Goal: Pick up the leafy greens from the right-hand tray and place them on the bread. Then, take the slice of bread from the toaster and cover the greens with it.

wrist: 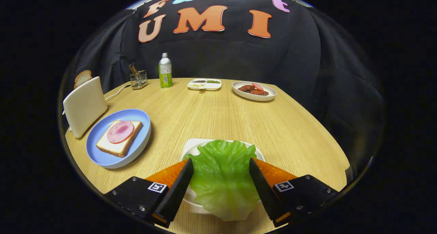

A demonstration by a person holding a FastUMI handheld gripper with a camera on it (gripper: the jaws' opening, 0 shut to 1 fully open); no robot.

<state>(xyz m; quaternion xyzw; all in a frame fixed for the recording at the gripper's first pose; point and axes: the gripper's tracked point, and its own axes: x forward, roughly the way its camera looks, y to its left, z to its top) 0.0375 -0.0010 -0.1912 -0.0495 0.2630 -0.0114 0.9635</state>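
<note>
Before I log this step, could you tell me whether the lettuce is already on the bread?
No, the lettuce lies on its white tray between the open gripper fingers, apart from the bread.

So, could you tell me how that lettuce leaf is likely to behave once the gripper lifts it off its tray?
The lettuce leaf looks thin and ruffled, so it will probably flop and droop at its edges. It seems light for its size. Its glossy surface could slip between the fingers, which now sit open at either side of it. It overhangs the white tray, so it might drag as it comes up.

Leafy greens (222, 179) on tray (191, 147), seemingly between the jaws.
</note>
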